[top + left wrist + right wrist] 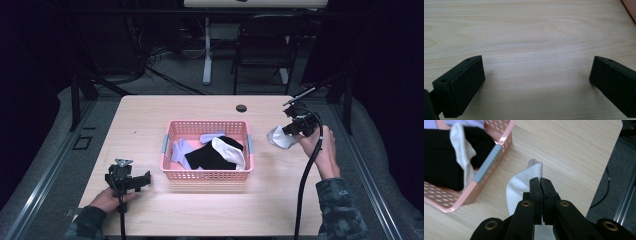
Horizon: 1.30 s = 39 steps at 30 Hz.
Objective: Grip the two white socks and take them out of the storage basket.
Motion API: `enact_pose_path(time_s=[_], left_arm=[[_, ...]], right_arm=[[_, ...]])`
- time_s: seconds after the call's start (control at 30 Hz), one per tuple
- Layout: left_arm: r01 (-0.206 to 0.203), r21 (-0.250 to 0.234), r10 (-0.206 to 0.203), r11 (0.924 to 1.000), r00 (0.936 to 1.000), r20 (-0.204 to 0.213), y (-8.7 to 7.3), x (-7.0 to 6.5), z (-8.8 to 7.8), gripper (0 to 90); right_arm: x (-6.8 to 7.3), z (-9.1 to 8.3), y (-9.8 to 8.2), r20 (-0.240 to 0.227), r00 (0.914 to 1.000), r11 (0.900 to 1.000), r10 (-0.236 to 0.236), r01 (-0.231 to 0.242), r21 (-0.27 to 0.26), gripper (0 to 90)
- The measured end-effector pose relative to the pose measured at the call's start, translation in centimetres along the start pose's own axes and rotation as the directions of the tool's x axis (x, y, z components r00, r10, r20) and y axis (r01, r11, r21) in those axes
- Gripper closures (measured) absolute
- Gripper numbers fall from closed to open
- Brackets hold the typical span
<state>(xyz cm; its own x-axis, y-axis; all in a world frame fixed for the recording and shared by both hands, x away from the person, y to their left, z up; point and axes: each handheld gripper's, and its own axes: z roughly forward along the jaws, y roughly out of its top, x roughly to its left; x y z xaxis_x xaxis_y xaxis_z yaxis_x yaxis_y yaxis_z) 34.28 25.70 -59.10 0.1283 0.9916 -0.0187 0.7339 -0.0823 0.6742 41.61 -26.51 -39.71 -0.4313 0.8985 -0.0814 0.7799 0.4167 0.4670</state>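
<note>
No readable text, label, brand, number or sign on anything in these views.

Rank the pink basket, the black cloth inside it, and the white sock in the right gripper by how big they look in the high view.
1. pink basket: largest by far.
2. black cloth: next, spread across the basket's middle.
3. white sock: smallest, bunched in the right gripper; part of it may be hidden, so its full size is unsure.
</note>
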Motion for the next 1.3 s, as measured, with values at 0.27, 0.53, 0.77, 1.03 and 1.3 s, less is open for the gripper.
enact_pose_path(time_s=[0.27,0.53,0.77,1.03,1.3], left_arm=[[0.003,0.0,-0.003,1.0,1.0,0.0,0.0,0.0,0.0,0.0],[0.002,0.0,-0.002,1.0,1.0,0.001,0.0,0.0,0.0,0.0],[0.003,0.0,-0.003,1.0,1.0,0.001,0.0,0.0,0.0,0.0],[0.002,0.0,-0.002,1.0,1.0,0.0,0.0,0.0,0.0,0.0],[0.003,-0.001,-0.003,1.0,1.0,0.001,0.0,0.0,0.0,0.0]], right_arm=[[0.3,3.5,-1.2,0.056,0.9984,0.998,0.009,-0.013,0.066,89.0],[0.8,7.6,-2.3,0.008,0.9999,0.989,0.012,-0.013,0.146,88.3],[1.4,8.5,-3.0,-0.041,0.999,0.987,0.017,-0.01,0.163,81.3],[1.9,5.0,-2.0,-0.107,0.994,0.998,0.023,-0.017,0.054,54.3],[4.1,1.8,0.3,-0.117,0.9924,0.998,-0.037,0.032,-0.047,24.5]])
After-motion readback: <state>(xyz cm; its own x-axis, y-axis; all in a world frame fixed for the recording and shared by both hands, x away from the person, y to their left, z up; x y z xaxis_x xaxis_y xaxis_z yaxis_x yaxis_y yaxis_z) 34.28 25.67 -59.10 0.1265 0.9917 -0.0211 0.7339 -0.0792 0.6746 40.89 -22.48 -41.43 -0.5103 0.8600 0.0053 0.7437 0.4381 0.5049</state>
